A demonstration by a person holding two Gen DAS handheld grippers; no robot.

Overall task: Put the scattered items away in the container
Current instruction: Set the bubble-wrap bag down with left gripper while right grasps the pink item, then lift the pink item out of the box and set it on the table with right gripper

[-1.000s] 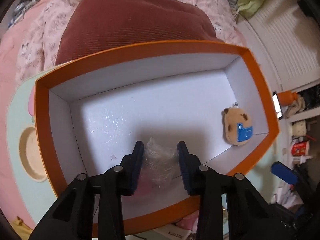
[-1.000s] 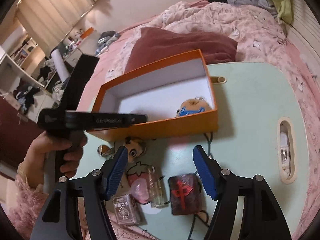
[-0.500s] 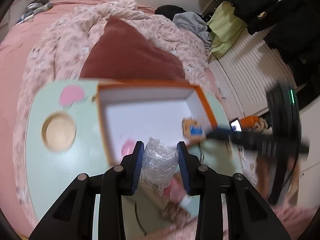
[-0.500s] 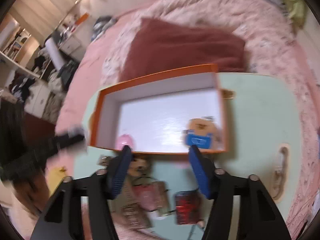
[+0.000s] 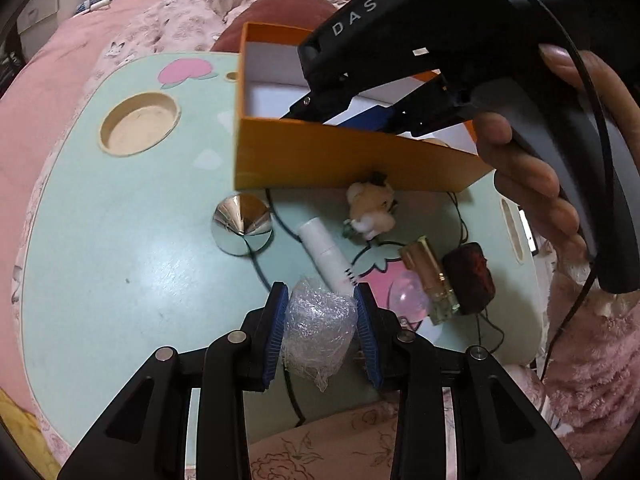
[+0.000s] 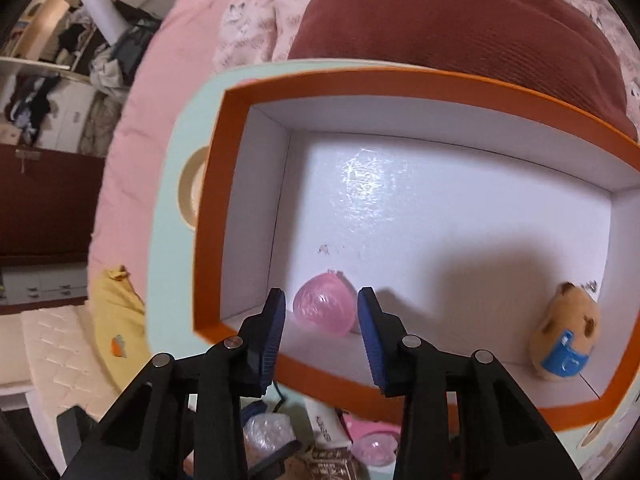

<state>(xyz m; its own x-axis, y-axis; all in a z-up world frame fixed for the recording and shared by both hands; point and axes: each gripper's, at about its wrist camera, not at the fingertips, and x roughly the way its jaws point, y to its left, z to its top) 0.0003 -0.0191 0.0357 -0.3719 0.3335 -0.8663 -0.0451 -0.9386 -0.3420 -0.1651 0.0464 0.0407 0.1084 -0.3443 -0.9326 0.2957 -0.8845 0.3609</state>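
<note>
My left gripper is shut on a clear bubble-wrap ball, held above the mint table's near part. The orange box stands beyond it. On the table lie a white tube, a small plush doll, a clear perfume bottle, a pink ball, a dark red pouch and a silver cone. My right gripper is open above the box's near left corner. Inside lie a pink ball and a capybara plush.
A round recess is cut into the table at the left. A maroon cushion and pink bedding lie behind the table. A black cable runs across the table among the items.
My left gripper pulled back out of the box to above the table's near part, still holding the bubble-wrap ball. My right gripper moved forward over the box and narrowed; a pink ball now lies inside.
</note>
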